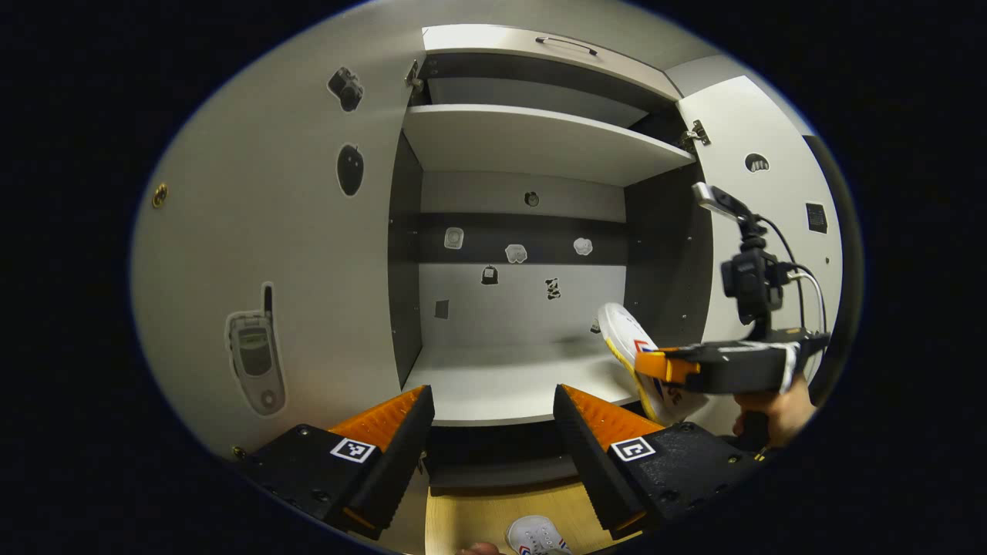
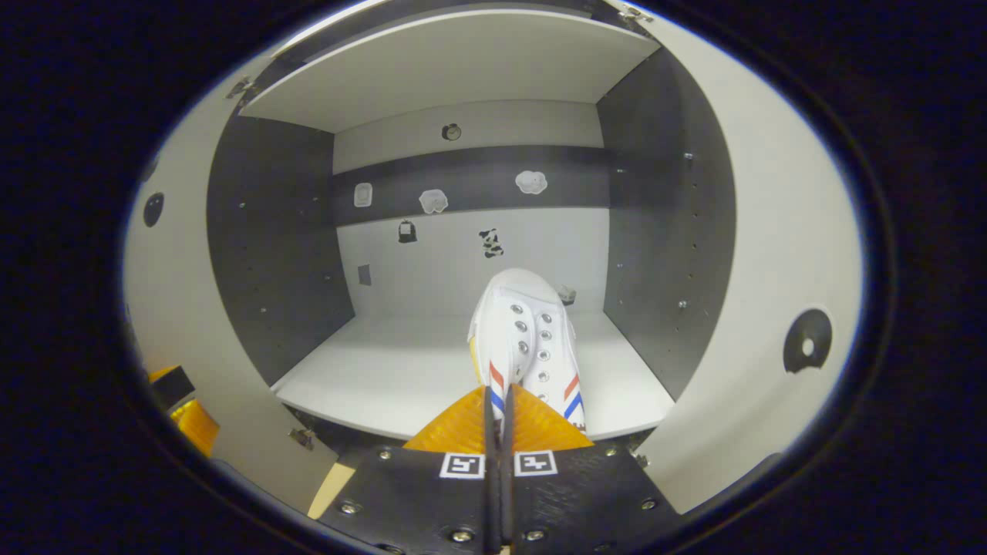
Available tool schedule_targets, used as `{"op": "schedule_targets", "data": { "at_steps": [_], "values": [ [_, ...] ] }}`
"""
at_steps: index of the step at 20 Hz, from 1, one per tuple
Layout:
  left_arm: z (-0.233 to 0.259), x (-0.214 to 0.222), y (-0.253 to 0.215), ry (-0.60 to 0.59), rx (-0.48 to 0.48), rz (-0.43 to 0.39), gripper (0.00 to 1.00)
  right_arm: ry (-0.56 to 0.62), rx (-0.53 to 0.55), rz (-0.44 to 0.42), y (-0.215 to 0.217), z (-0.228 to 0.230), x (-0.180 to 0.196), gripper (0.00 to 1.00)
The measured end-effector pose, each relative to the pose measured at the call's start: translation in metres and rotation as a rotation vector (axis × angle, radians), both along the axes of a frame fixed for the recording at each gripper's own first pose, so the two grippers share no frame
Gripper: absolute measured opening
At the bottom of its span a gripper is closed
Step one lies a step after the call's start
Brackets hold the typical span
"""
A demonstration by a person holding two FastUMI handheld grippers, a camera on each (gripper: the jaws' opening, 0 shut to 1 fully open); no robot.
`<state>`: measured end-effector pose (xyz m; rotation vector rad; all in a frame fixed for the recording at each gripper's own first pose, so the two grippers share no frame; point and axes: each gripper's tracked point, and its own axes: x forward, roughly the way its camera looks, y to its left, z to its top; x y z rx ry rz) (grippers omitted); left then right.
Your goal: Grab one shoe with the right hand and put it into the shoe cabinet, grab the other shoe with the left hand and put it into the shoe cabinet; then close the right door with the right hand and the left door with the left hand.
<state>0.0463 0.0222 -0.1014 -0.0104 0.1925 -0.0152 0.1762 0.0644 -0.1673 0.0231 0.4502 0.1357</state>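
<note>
My right gripper (image 2: 500, 420) pinches a white shoe (image 2: 524, 331) by its heel end, fingers pressed close on it, toe pointing straight ahead toward the back wall of the shoe cabinet (image 2: 470, 362); the shoe's long axis runs along my fingers, over the lower shelf's front edge near its right side; whether the sole touches the shelf I cannot tell; in the left gripper view the same shoe (image 1: 632, 347) tilts at the shelf's right front corner, half covered by the right gripper (image 1: 655, 366) and the hand (image 1: 779, 412) behind it; my left gripper (image 1: 493, 420) hangs with fingers spread, gripping nothing, facing the shelf's front edge; the other shoe (image 1: 536, 533) lies below it on the wooden floor (image 1: 470, 520), cut off at the view's bottom; the left door (image 1: 270, 254) and right door (image 2: 779, 270) both stand open.
</note>
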Motion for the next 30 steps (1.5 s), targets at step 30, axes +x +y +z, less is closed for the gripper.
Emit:
{"op": "schedule_targets", "data": {
  "at_steps": [30],
  "values": [
    [-0.243, -0.077, -0.033, 0.543, -0.031, -0.096, 0.96, -0.225, 0.001, -0.055, -0.020, 0.107, -0.052, 0.05]
  ]
}}
